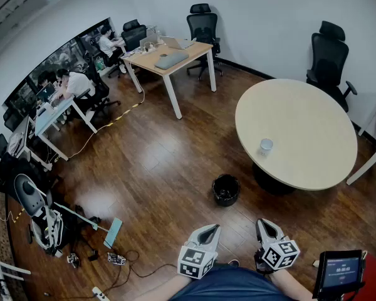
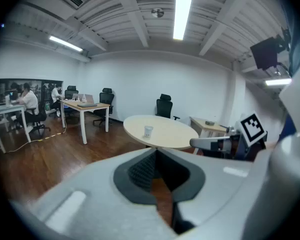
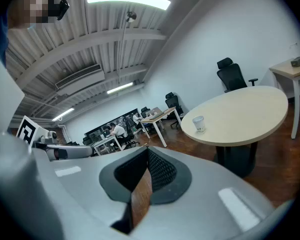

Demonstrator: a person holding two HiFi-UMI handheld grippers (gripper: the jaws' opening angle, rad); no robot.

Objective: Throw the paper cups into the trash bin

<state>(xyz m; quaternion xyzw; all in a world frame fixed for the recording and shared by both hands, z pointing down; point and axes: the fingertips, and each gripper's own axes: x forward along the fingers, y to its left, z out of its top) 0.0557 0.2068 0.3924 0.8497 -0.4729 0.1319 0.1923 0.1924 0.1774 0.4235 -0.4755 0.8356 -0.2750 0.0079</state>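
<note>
A single white paper cup [image 1: 266, 145] stands upright on the round beige table [image 1: 301, 115], near its front-left edge. A black trash bin [image 1: 225, 189] sits on the wood floor just left of the table's base. Both grippers are held low and close to my body, well short of the table. My left gripper [image 1: 208, 229] is shut and empty. My right gripper [image 1: 266, 224] is also shut, with nothing in it. In the left gripper view the cup [image 2: 148, 131] shows beyond the closed tips [image 2: 155, 151]. The right gripper view has the cup [image 3: 198, 124] up and right of its tips [image 3: 147, 150].
Black office chairs [image 1: 329, 58] stand behind the round table. A rectangular desk [image 1: 169, 58] with laptops is at the back, and people sit at desks [image 1: 69, 86] on the far left. Equipment and cables [image 1: 47, 221] lie on the floor at lower left. A small screen [image 1: 338, 271] is at lower right.
</note>
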